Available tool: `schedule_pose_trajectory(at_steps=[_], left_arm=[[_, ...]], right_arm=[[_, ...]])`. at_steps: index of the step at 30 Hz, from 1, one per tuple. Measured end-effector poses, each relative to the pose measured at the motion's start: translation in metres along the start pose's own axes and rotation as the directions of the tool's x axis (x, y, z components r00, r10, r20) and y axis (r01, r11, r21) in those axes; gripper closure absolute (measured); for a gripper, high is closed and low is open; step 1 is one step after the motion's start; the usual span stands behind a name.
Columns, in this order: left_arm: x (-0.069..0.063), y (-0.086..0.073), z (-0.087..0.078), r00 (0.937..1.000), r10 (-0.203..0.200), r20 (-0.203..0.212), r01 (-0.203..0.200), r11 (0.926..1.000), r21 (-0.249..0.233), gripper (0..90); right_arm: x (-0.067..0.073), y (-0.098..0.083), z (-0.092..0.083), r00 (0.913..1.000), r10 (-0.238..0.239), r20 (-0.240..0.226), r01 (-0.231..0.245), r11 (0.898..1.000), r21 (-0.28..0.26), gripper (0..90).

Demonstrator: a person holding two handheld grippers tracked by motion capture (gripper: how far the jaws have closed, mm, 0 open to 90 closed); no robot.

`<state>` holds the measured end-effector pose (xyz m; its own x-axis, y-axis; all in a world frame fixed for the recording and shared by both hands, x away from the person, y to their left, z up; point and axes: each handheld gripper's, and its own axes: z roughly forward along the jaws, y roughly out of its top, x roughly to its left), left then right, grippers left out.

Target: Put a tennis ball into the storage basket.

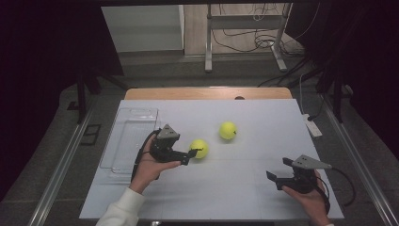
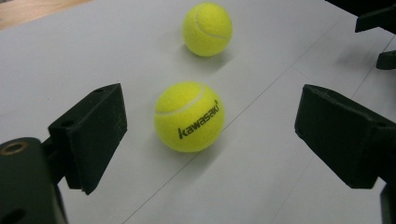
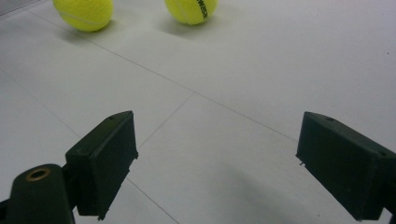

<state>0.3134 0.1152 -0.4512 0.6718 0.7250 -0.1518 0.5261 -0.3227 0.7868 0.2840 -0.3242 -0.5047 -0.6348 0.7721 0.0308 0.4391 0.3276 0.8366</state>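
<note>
The person's left gripper [image 1: 192,155] is sitting at about nine o'clock of the nearer tennis ball [image 1: 199,148], its jaws standing wide and gripping nothing; in the left gripper view that ball [image 2: 189,116], printed "kawasaki", is lying on the white table [image 1: 235,188] ahead of the jaws, between their lines but touching neither. The second tennis ball [image 1: 227,130] is resting at roughly two o'clock of the first, apart from it. The right gripper [image 1: 278,173] is waiting near the table's five o'clock corner, jaws also spread and empty. A clear plastic tray [image 1: 127,141] is lying at the left gripper's nine o'clock.
</note>
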Motion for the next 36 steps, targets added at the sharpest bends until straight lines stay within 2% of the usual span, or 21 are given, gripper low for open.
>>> schedule_pose_trajectory(at_steps=[5, 24, 36], left_arm=[[0.000, 0.001, 0.005, 0.9999, -0.007, 0.008, 0.007, 0.9999, 0.012, 9.9], [-0.003, 0.012, 0.034, 0.9998, 0.019, 0.009, -0.019, 0.9968, 0.077, 8.8], [-0.001, 0.011, 0.047, 0.9998, 0.020, -0.009, -0.019, 0.9930, 0.117, 8.4]], right_arm=[[0.001, 0.000, 0.001, 1.0000, -0.003, 0.002, 0.003, 1.000, 0.004, 12.2], [0.001, -0.001, 0.002, 1.0000, -0.009, -0.002, 0.009, 1.000, 0.011, 12.2], [0.001, -0.001, 0.003, 0.9999, -0.013, -0.003, 0.013, 1.000, 0.019, 12.2]])
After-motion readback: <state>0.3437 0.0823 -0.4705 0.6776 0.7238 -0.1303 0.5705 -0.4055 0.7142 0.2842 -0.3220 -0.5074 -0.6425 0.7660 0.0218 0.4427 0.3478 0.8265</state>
